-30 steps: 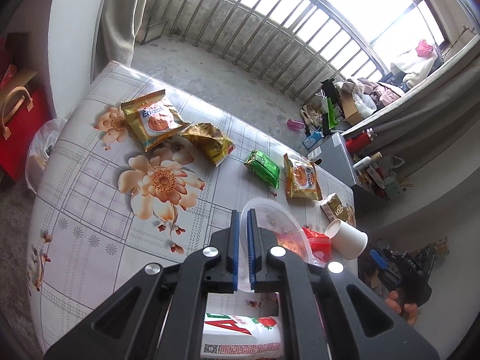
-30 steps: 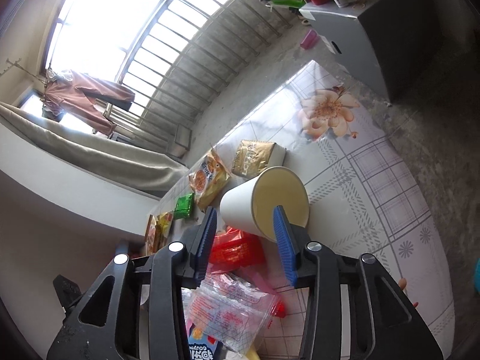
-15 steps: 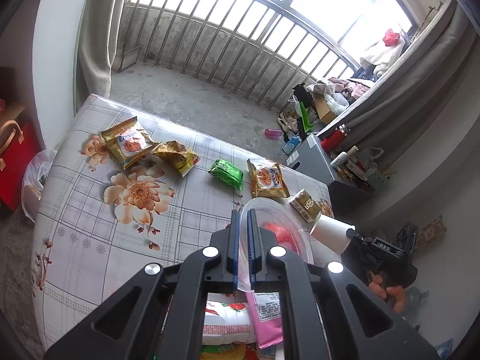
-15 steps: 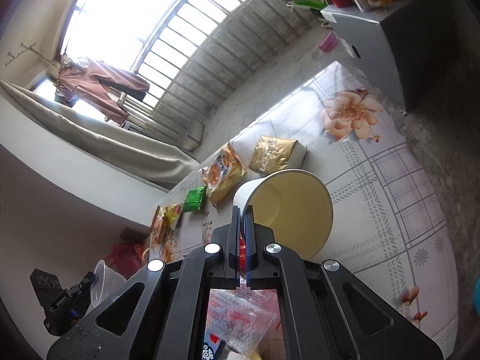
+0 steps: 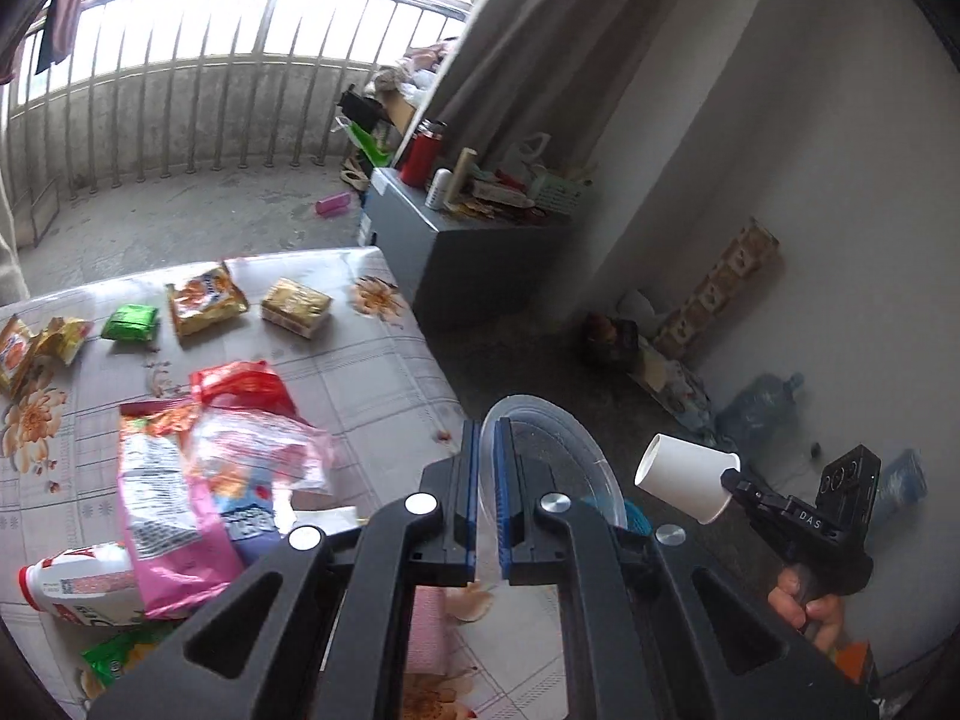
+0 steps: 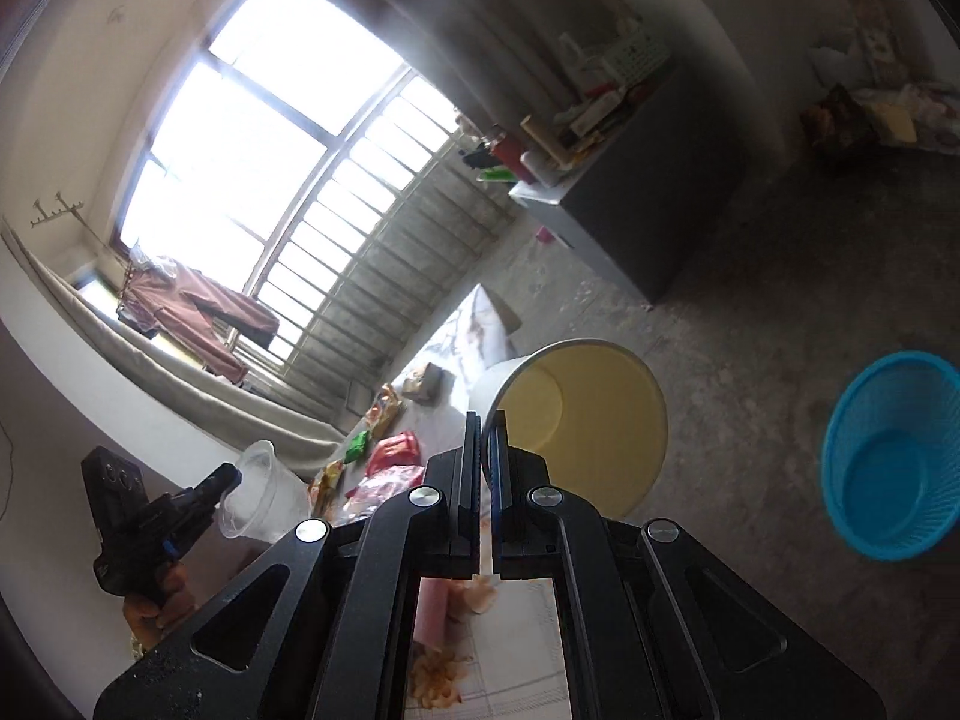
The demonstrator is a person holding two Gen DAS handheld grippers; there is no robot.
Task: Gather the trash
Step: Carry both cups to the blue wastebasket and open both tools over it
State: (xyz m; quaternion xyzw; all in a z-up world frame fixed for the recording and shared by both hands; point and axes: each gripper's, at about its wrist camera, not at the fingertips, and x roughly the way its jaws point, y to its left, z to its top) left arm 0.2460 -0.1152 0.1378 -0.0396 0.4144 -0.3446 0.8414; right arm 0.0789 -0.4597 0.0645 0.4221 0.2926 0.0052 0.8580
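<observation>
My left gripper is shut on the rim of a clear plastic cup, held out past the table's right edge over the floor. My right gripper is shut on the rim of a white paper cup with a yellowish inside; that cup also shows in the left wrist view, lower right. The clear cup and the left gripper appear at lower left in the right wrist view. A blue mesh bin stands on the floor to the right. Wrappers lie on the flowered table.
Several snack packets, a green packet, a gold box and a white bottle lie on the table. A grey cabinet with clutter stands behind. Water jugs and boxes line the wall. A hand holds the right gripper.
Both grippers swung right, away from the table and out over the floor, carrying their cups. The right gripper closed on the paper cup's rim. The blue bin came into the right wrist view.
</observation>
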